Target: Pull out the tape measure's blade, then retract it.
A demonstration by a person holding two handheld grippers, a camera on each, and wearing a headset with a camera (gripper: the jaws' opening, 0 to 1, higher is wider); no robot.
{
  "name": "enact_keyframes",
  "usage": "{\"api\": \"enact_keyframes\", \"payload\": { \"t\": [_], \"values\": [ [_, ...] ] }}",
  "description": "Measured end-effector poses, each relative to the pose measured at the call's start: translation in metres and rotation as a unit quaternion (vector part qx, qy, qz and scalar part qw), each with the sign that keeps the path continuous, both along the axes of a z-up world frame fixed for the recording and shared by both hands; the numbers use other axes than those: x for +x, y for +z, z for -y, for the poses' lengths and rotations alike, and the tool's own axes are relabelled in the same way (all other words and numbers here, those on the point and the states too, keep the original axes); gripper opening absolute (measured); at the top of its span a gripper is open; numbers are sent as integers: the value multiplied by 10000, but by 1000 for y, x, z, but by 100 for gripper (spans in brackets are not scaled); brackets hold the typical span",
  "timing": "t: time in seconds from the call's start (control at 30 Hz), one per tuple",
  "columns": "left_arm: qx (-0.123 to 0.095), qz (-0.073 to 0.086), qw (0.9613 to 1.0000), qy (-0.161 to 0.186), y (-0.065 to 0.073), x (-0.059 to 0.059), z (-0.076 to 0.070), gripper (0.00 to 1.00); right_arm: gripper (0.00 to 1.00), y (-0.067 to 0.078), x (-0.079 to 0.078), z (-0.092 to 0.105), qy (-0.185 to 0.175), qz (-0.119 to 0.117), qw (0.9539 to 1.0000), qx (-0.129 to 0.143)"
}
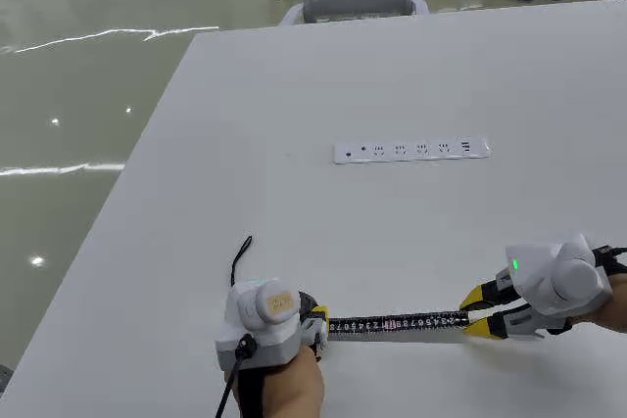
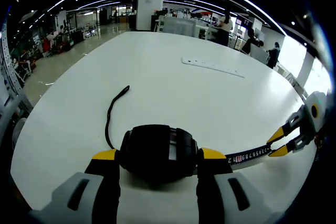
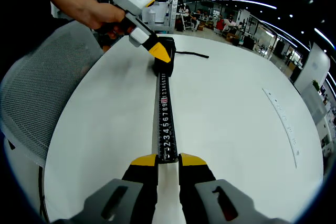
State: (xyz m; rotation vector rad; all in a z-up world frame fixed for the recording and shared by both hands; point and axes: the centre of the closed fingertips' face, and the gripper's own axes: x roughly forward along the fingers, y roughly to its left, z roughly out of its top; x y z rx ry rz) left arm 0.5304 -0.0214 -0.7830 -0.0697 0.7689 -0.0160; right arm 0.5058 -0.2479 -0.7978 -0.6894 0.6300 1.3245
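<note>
Head view gives me the power strip [image 1: 410,151] at 12 o'clock on the table [image 1: 294,124]. Left gripper view: left gripper [image 2: 158,156] clamps the tape measure [image 2: 157,145], strap [image 2: 109,116] trailing toward 11 o'clock. Right gripper view lets me read numbers on the blade [image 3: 164,114]; right gripper [image 3: 168,160] pinches its tip.

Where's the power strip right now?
Head view: the power strip lies flat on the white table, slightly right of centre, directly beyond the pulled-out blade, touching nothing.
</note>
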Motion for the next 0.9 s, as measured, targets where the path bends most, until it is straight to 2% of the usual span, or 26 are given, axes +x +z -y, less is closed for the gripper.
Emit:
{"api": "enact_keyframes", "payload": {
  "t": [0.9],
  "values": [
    [-16,14,10000,-20,0,0,0,55,14,0,0,-9,10,-11,10000,13]
  ]
}}
